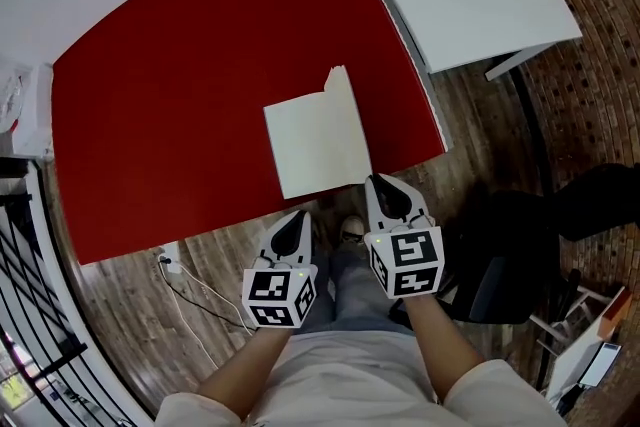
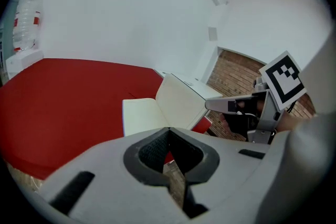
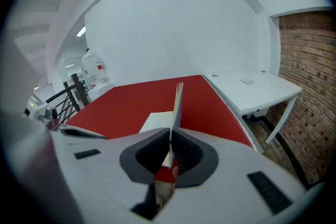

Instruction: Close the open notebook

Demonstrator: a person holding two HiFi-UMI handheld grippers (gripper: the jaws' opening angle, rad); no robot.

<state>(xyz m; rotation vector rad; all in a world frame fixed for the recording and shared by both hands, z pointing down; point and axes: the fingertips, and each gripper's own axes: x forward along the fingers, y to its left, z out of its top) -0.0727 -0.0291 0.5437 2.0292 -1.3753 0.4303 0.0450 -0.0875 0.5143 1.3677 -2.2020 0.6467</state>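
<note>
The room has white walls, a brick wall on the right and a wood floor. A red bench (image 1: 180,95) fills the middle of the head view, and a white bench (image 1: 470,5) butts against its right side.

The notebook (image 1: 310,150) lies open on the red bench, close to the near edge. Its left half rests flat. Its right-hand leaf (image 3: 177,107) stands roughly upright above the spine.

The right gripper (image 1: 378,183) is closed on the near edge of that leaf, with the pads pinching it thinly. The left gripper (image 1: 298,220) hangs off the near edge of the bench, jaws together and empty, touching nothing.

Probable faults, in order of consequence:

1. Whole notebook shifts. Nothing pins the flat half. A pull toward the person can drag the notebook toward, or over, the near bench edge.
2. Leaf falls back open. The leaf appears close to vertical. Release before it passes over the spine is likely to let it drop to the right.
3. Leaf slips out. The pinch is narrow and sits at the very edge, so a fast swing can pull the paper free.
4. Leaf creases or tears. Whether the pads hold the cover or loose pages cannot be told, and twisting loose pages would bend them.
</note>
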